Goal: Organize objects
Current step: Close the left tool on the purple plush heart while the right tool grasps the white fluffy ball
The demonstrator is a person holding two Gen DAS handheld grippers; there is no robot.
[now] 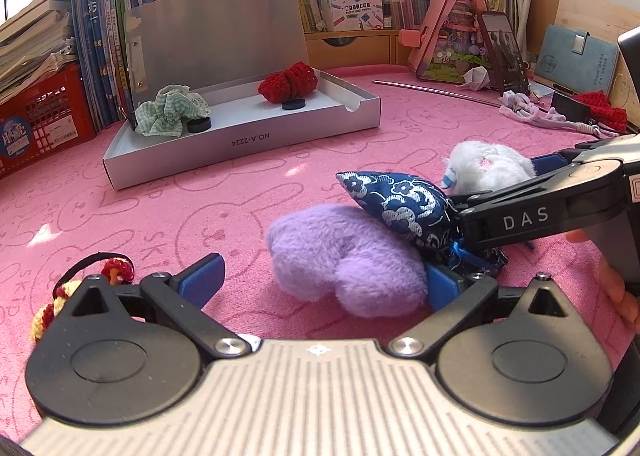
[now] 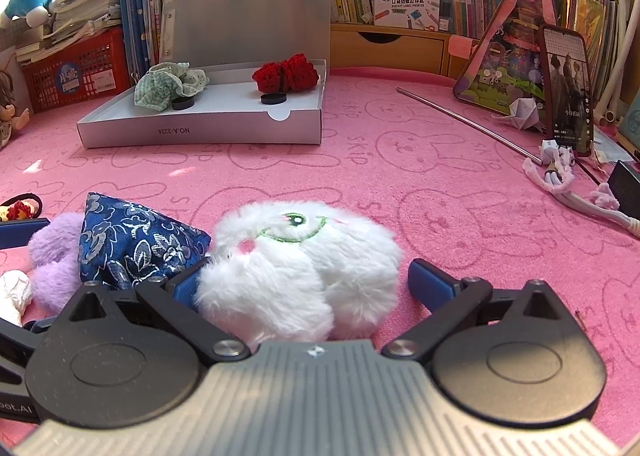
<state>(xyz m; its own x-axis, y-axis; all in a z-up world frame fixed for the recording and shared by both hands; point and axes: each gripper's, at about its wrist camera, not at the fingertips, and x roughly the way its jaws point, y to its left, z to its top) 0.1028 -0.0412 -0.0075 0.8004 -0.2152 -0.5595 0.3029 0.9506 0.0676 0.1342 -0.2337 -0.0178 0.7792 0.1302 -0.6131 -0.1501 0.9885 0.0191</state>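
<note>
A purple plush heart (image 1: 344, 256) lies on the pink mat between the fingers of my open left gripper (image 1: 320, 276). A blue floral pouch (image 1: 404, 207) leans on it. A white plush toy (image 2: 296, 268) lies between the fingers of my open right gripper (image 2: 308, 280), which also shows in the left wrist view (image 1: 496, 191). The pouch (image 2: 132, 244) and the purple heart (image 2: 52, 260) sit to its left. An open grey box (image 1: 240, 143) at the back holds a green scrunchie (image 1: 172, 111), a red crochet bow (image 1: 288, 81) and two black discs.
A red-and-yellow hair tie (image 1: 80, 284) lies at the left. A metal rod (image 2: 468, 121), a white cord (image 2: 576, 191), a phone on a stand (image 2: 566, 89) and a pink triangular toy (image 2: 508, 55) are at the right. Books and a red basket (image 2: 76, 71) line the back.
</note>
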